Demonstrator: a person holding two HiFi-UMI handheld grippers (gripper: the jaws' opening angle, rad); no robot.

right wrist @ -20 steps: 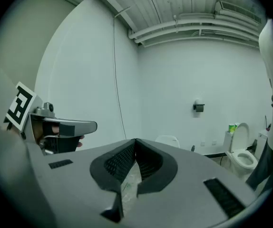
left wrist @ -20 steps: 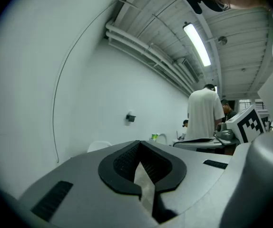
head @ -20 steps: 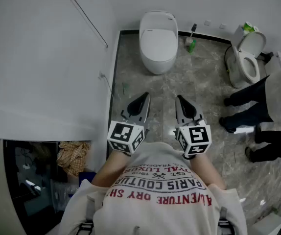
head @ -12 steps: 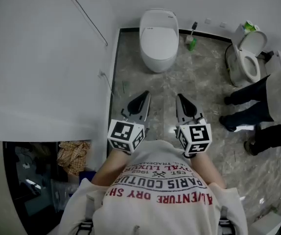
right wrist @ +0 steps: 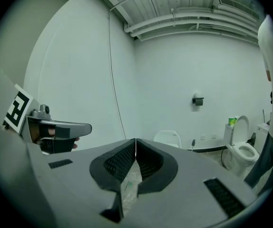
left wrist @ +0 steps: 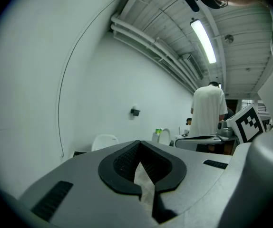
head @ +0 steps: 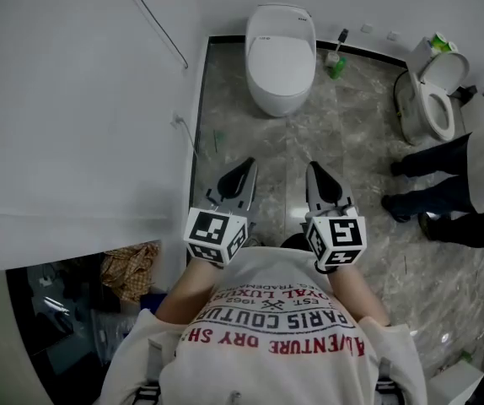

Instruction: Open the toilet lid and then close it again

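The left gripper (head: 247,168) was found fully closed, its two black pads meeting at the tips with nothing between them. Its own view showed the same closed, empty jaws on the left gripper (left wrist: 139,143). The right gripper (head: 313,170) was likewise closed tip to tip and held nothing, as its own view of the right gripper (right wrist: 135,141) confirmed. Both were held side by side just ahead of the wearer's chest, pointing slightly downward over the grey marbled floor (head: 352,142), and neither touched anything.

The toilet (head: 281,57), a white one-piece unit, stood against the far wall, well apart from both grippers and roughly ahead of the gap between them. Its lid (head: 282,49) lay flat down, closed. Each gripper view showed this unit low in the distance beyond the jaws.

A green container (head: 336,68) stood on the floor just beside the toilet, to its right in the head view. A second toilet (head: 432,99) stood further right with its lid raised. Another person's dark-trousered legs (head: 432,194) stood near that second unit. A thin cable (head: 153,19) ran down the white wall (head: 73,99) on the left.
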